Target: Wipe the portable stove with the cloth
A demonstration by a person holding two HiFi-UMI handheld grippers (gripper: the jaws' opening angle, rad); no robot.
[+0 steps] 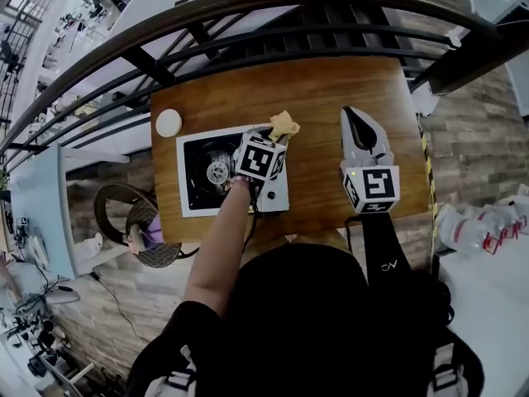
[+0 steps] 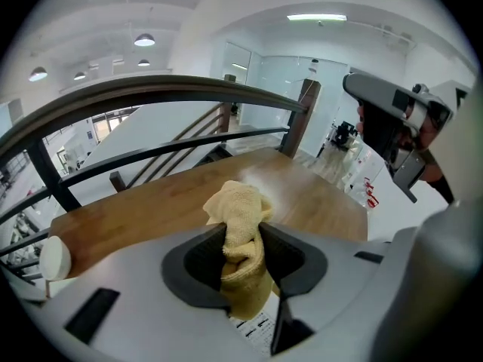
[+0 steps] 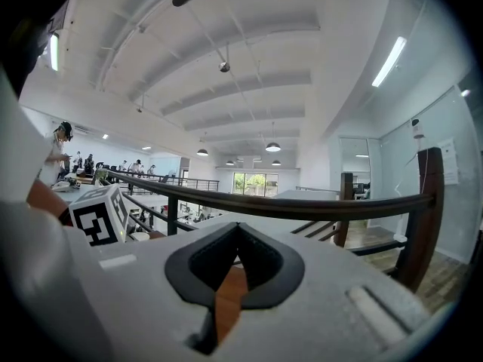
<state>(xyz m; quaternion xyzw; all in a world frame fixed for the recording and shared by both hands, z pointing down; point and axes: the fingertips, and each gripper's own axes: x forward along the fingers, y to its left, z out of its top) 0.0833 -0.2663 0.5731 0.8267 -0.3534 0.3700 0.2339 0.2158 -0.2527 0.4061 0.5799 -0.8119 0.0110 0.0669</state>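
Left tongs pinch our cloth at the stove's two o'clock; our right tongs are closed, empty.

A brown wooden table stands close against a dark curved railing, with a small round white disc lying near its far left corner. Beyond the table's left edge, on the brick-patterned floor, sits a wicker chair. Off to the right, plastic bottles cluster on a white surface.
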